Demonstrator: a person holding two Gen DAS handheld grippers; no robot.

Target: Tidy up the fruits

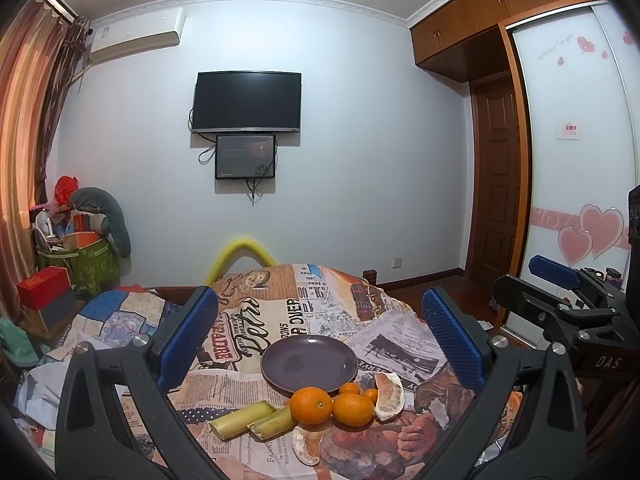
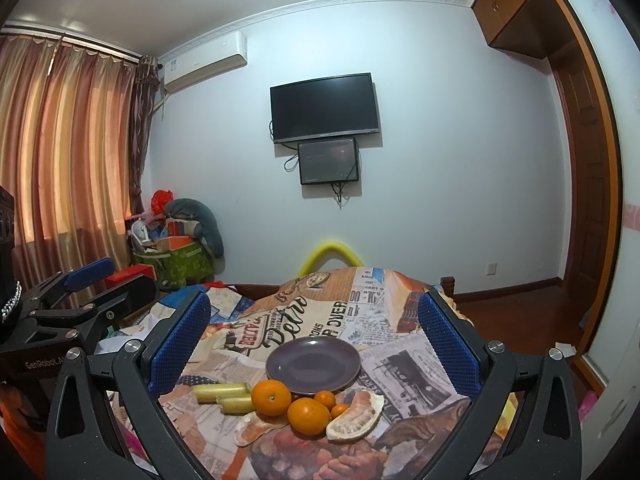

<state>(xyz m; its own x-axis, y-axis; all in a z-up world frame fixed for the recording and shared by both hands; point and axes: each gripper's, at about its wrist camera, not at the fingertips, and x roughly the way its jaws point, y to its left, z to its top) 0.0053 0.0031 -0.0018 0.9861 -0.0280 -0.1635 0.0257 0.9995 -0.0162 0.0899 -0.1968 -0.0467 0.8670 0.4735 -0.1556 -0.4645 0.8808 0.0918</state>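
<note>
An empty dark purple plate (image 1: 309, 364) (image 2: 313, 365) sits on a newspaper-print cloth. In front of it lie two large oranges (image 1: 311, 405) (image 2: 271, 397), two small oranges (image 1: 349, 389) (image 2: 325, 399), a peeled pomelo segment (image 1: 388, 396) (image 2: 354, 420), an orange segment (image 1: 306, 445) (image 2: 256, 430) and two sugarcane pieces (image 1: 242, 424) (image 2: 221, 393). My left gripper (image 1: 320, 340) is open and empty, held back above the fruit. My right gripper (image 2: 314, 344) is open and empty, likewise held back. Each gripper shows at the edge of the other's view.
The cloth-covered table (image 1: 280, 304) (image 2: 360, 300) drops off at the far edge, with a yellow foam tube (image 1: 240, 254) behind it. A patchwork quilt (image 1: 120, 316) and cluttered boxes (image 1: 80, 256) lie left. A wooden door (image 1: 496, 176) is right.
</note>
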